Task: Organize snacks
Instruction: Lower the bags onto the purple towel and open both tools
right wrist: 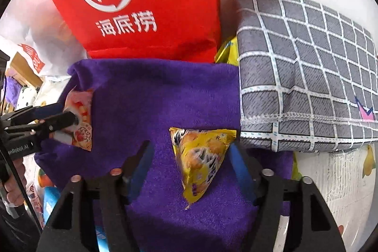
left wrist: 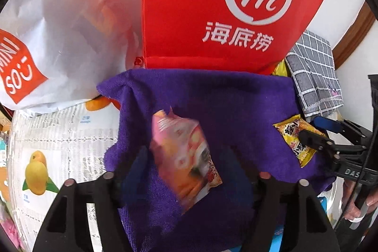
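Two snack packets lie on a purple towel (right wrist: 179, 91), one under each hand-held gripper.

Nearest in the left wrist view, the left gripper (left wrist: 186, 171) points steeply down with its jaws apart. The pink-and-orange snack packet (left wrist: 186, 157) lies between them on the towel, and neither finger visibly presses on it. The packet is blurred, so its print cannot be read. In the right wrist view the same packet (right wrist: 81, 119) shows at the towel's left edge, with the left gripper (right wrist: 68, 118) over it.

The right gripper (right wrist: 191, 157) also points steeply down with its jaws apart. The yellow snack packet (right wrist: 200, 157) lies between them; the blue pad of one finger (right wrist: 238, 164) is just beside the packet's right edge, and whether it touches cannot be told. The other finger stands clear of it. From the left wrist view this packet (left wrist: 293, 136) sits near the towel's right side, partly behind the right gripper (left wrist: 316, 131).

The towel is spread over a tablecloth (left wrist: 70, 138) printed with text and fruit pictures.

Behind the towel a red bag (right wrist: 146, 6) stands upright, bearing a white "Hi" logo. To its right lies a grey checked cloth (right wrist: 302, 63), touching the towel's edge. To the left of the red bag sits a white plastic bag (left wrist: 59, 27) with a red label.
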A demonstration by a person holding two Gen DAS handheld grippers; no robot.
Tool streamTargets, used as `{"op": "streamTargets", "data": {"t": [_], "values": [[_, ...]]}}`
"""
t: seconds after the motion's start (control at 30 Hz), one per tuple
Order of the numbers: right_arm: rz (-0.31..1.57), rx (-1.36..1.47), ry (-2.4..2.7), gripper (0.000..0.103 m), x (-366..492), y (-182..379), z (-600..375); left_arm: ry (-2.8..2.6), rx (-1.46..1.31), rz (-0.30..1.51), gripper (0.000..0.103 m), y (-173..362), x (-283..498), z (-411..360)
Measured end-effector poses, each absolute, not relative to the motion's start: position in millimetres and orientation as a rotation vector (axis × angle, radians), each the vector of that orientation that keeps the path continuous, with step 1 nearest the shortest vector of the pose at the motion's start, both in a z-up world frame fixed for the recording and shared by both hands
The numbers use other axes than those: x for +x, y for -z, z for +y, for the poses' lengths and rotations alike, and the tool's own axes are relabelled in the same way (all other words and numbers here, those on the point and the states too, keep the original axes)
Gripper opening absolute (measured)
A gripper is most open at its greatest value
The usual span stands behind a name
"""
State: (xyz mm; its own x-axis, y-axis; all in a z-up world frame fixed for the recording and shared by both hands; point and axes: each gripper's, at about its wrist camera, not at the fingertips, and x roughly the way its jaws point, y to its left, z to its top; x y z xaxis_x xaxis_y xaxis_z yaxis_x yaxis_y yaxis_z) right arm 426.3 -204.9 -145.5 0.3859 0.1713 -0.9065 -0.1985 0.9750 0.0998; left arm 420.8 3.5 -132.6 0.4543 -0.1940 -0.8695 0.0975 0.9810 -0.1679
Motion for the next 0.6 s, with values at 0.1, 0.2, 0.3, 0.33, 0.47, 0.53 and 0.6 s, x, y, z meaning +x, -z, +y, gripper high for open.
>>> {"op": "streamTargets", "data": {"t": [0.1,0.2,0.3,0.33,0.47,0.53,0.6], "values": [[1.125,-0.025,-0.224,0.073,423.6,135.1,-207.4,0.159,-0.100,1.084,0.071,128.3,417.9,5.1],[1.095,-0.033,-0.207,0.074,421.7,123.3,-209.4,0.145,-0.096,1.080,0.071,124.0,412.4,7.3],[1.067,-0.053,-0.190,0.074,418.7,112.7,-210.3,0.125,-0.080,1.071,0.071,119.0,405.2,7.6],[1.063,-0.066,-0.188,0.074,417.5,109.8,-209.1,0.116,-0.072,1.069,0.071,116.9,401.9,7.0],[1.061,-0.091,-0.187,0.074,410.9,98.7,-210.6,0.092,-0.051,1.056,0.071,107.5,386.6,7.4],[1.055,-0.087,-0.191,0.074,407.2,93.6,-208.8,0.078,-0.043,1.045,0.071,101.7,378.1,6.9],[1.049,-0.078,-0.202,0.075,401.8,87.1,-206.5,0.061,-0.033,1.033,0.071,95.7,367.2,6.2]]}}
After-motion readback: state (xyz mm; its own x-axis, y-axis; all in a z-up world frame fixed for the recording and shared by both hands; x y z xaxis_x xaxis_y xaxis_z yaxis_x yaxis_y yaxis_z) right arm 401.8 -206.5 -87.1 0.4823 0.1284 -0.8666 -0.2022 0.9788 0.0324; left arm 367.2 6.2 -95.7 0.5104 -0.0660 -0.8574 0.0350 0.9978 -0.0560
